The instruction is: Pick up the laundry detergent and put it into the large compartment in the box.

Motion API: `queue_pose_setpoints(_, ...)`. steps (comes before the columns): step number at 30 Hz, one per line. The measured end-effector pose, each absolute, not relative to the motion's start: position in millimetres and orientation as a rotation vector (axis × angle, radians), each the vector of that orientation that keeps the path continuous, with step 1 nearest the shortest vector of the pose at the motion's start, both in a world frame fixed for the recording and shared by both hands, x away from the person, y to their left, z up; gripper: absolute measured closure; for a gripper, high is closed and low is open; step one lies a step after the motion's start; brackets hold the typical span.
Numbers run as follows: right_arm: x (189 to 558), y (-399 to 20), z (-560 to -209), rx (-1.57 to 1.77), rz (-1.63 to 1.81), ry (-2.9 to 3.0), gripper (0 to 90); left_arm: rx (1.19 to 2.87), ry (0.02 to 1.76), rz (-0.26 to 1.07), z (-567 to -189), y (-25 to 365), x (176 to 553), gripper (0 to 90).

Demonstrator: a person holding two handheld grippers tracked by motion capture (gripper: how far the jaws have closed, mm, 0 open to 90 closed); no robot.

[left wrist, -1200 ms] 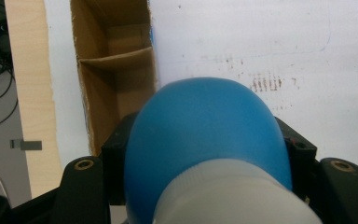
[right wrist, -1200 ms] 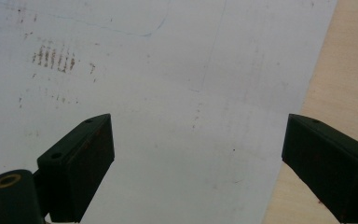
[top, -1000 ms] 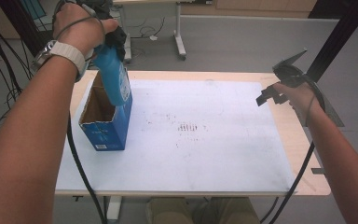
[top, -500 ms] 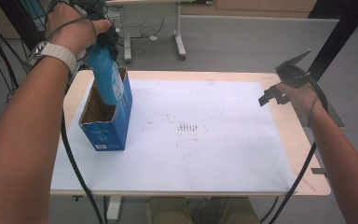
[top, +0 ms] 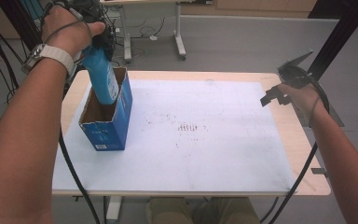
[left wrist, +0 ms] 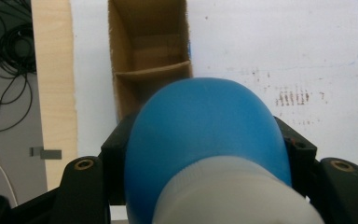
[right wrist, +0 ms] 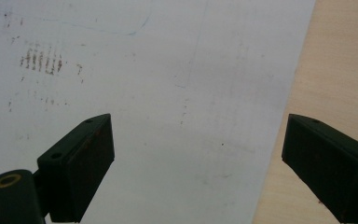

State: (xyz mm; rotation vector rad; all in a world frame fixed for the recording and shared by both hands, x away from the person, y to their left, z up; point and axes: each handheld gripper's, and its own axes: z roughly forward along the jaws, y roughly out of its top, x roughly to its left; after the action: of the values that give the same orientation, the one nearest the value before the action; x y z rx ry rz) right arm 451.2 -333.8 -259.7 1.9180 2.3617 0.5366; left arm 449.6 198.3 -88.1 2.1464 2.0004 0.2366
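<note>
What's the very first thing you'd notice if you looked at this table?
The bright blue bottle stands out first: the left gripper holds it, tilted, over the open top of a blue cardboard box at the table's left side. Next is the big white sheet covering the wooden table, with small brown marks near its middle. At the right edge the right gripper hangs with its fingers apart, holding nothing.

Light: even and soft over my table (top: pixel 303 154), no hard shadows.
Glare: white sheet (top: pixel 205 135) looks slightly washed out.
Focus: the bottle (left wrist: pixel 205 140) against my left lens is soft.
Sharpness: all pictures are slightly grainy.
</note>
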Motion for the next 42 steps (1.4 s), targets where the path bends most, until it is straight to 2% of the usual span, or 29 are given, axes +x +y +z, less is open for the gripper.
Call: queue_pose_setpoints(42,454,-339,-271,1.943,0.513,2.368,9.2,2.133,2.063,0.224,-130,221,461,38.4)
